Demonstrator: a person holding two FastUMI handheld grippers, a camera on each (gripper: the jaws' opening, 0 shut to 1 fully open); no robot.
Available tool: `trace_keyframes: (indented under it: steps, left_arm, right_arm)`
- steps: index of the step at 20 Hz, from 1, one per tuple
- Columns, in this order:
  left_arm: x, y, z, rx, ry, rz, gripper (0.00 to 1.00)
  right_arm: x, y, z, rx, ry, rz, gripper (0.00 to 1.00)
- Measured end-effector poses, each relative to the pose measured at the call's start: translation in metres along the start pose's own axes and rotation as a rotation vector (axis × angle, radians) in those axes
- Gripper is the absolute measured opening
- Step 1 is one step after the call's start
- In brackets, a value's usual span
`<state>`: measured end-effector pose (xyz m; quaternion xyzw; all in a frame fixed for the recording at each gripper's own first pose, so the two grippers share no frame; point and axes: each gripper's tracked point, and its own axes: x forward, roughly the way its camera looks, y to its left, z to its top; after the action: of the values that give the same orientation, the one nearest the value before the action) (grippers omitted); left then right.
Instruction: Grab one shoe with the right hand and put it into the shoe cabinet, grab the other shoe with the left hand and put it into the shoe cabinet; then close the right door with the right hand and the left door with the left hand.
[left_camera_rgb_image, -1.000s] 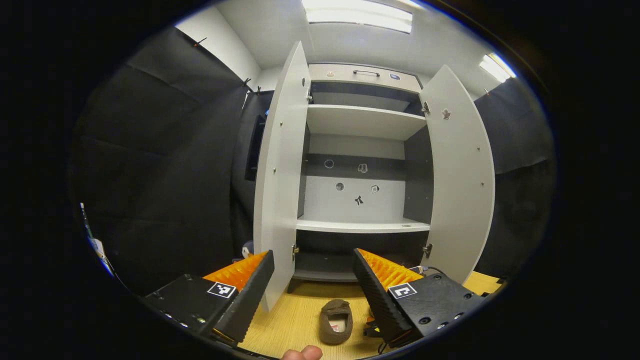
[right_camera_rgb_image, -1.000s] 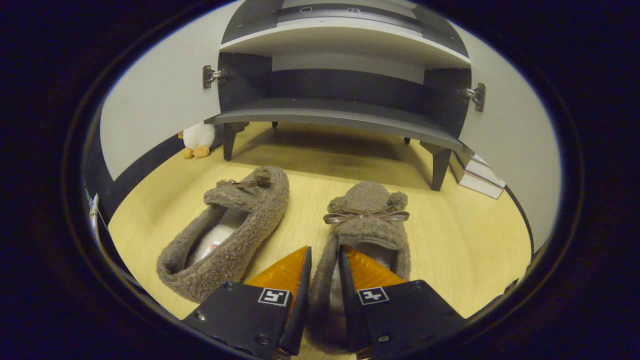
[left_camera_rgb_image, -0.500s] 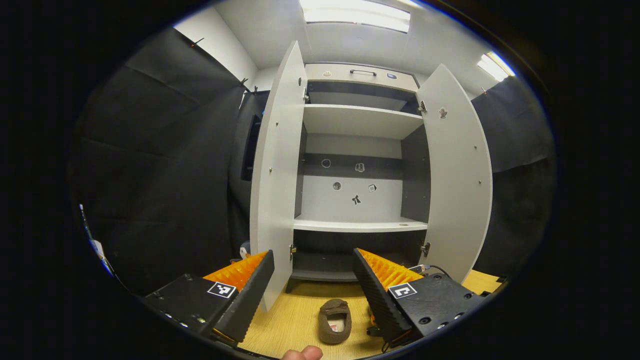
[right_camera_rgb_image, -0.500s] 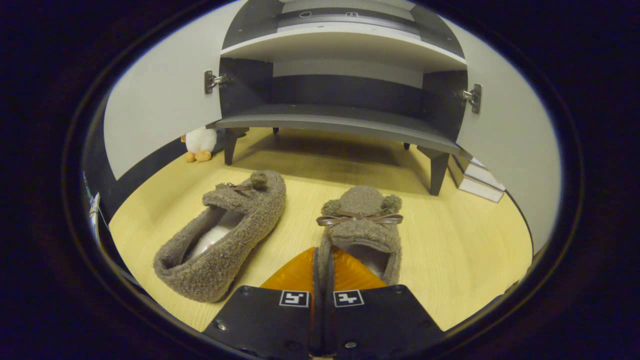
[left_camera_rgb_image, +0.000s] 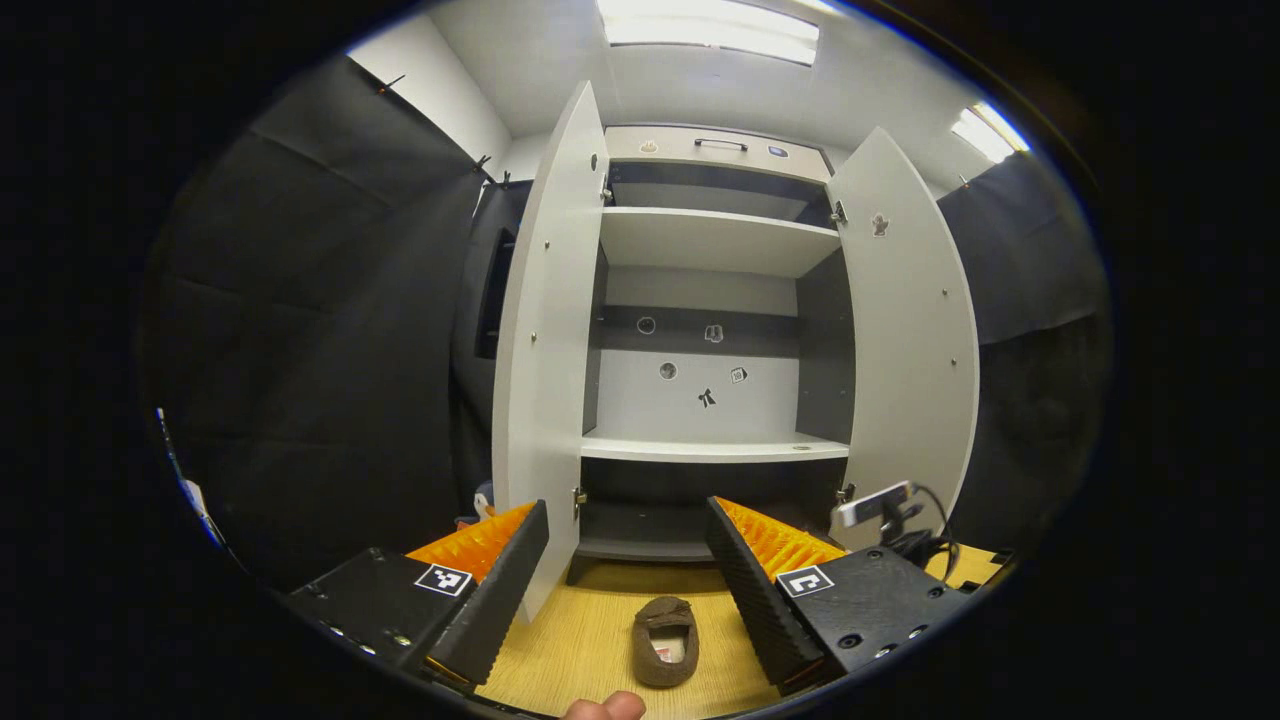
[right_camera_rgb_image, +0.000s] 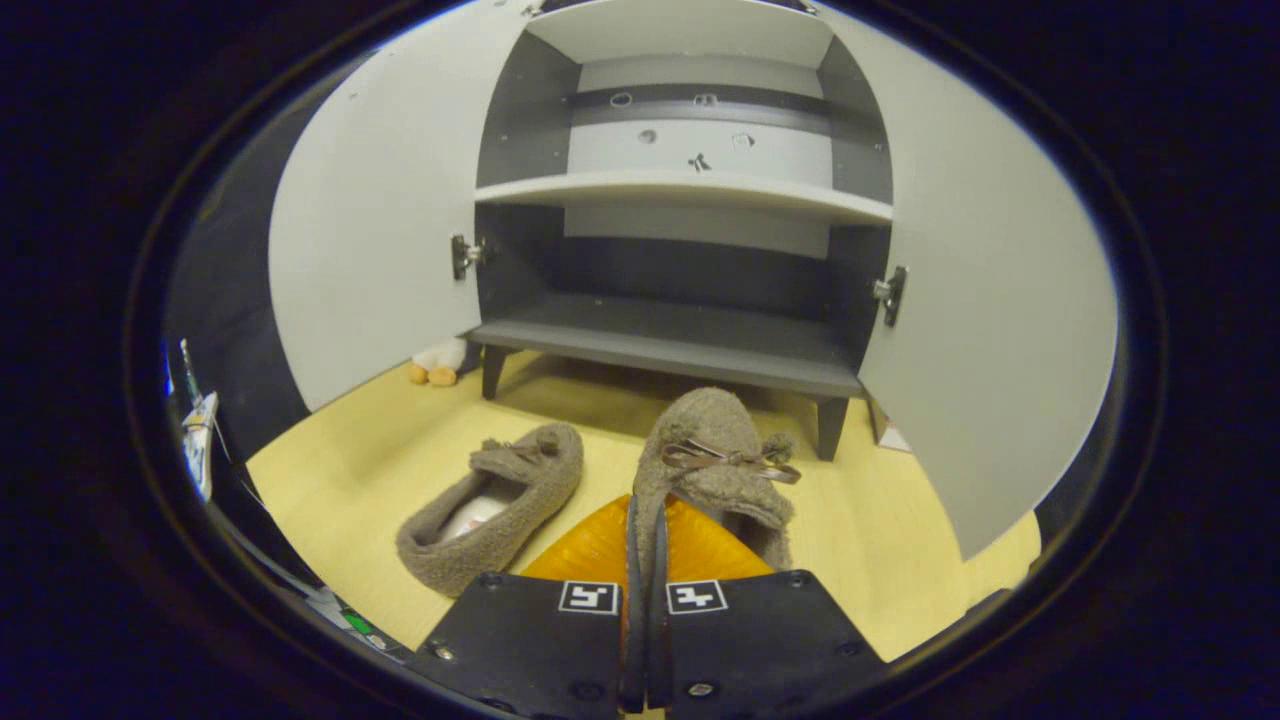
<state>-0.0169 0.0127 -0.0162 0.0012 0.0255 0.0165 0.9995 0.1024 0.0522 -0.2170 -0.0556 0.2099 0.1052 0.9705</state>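
Two brown fuzzy slippers with bows are in play. In the right gripper view, my right gripper (right_camera_rgb_image: 643, 510) is shut on the rim of one slipper (right_camera_rgb_image: 712, 440), which hangs above the floor with its toe toward the shoe cabinet (right_camera_rgb_image: 670, 345). The other slipper (right_camera_rgb_image: 495, 505) lies on the wooden floor to its left. In the left gripper view, my left gripper (left_camera_rgb_image: 628, 512) is held open and empty, well above that floor slipper (left_camera_rgb_image: 665, 640), facing the cabinet (left_camera_rgb_image: 715, 450). Both cabinet doors, left (left_camera_rgb_image: 540, 330) and right (left_camera_rgb_image: 910, 330), stand wide open.
A small white plush toy (right_camera_rgb_image: 437, 362) sits on the floor by the cabinet's left leg. The cabinet has a dark bottom shelf and lighter shelves (right_camera_rgb_image: 680, 185) above it. The other gripper's cabled camera (left_camera_rgb_image: 885, 505) pokes in at the right of the left gripper view.
My right gripper closed on the slipper's rim, then raised it off the floor and tilted up toward the cabinet. The left gripper stayed open and hardly moved.
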Motion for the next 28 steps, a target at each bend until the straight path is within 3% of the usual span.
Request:
trace_keyframes:
  steps: [4,8,14,20,24,28]
  left_arm:
    - [0.001,-0.008,-0.003,-0.002,0.004,-0.022,0.94]
    - [0.001,-0.014,-0.003,-0.003,0.002,-0.040,0.94]
    - [-0.004,-0.014,-0.009,-0.005,0.008,-0.038,0.94]
    - [-0.002,0.001,-0.014,0.017,0.010,0.002,0.95]
    - [-0.001,0.006,-0.014,0.018,0.014,0.017,0.95]
    - [0.002,0.012,-0.015,0.016,0.013,0.035,0.95]
  right_arm:
    - [-0.044,0.006,0.075,-0.045,-0.170,0.032,0.04]
    - [-0.064,0.010,0.150,-0.024,-0.261,0.053,0.04]
    - [-0.036,-0.020,0.277,-0.081,-0.365,-0.017,0.05]
    - [0.051,-0.060,0.351,-0.084,-0.287,-0.103,0.05]
    - [0.123,-0.086,0.350,-0.101,-0.130,-0.168,0.04]
    - [0.165,-0.087,0.334,-0.101,0.000,-0.190,0.05]
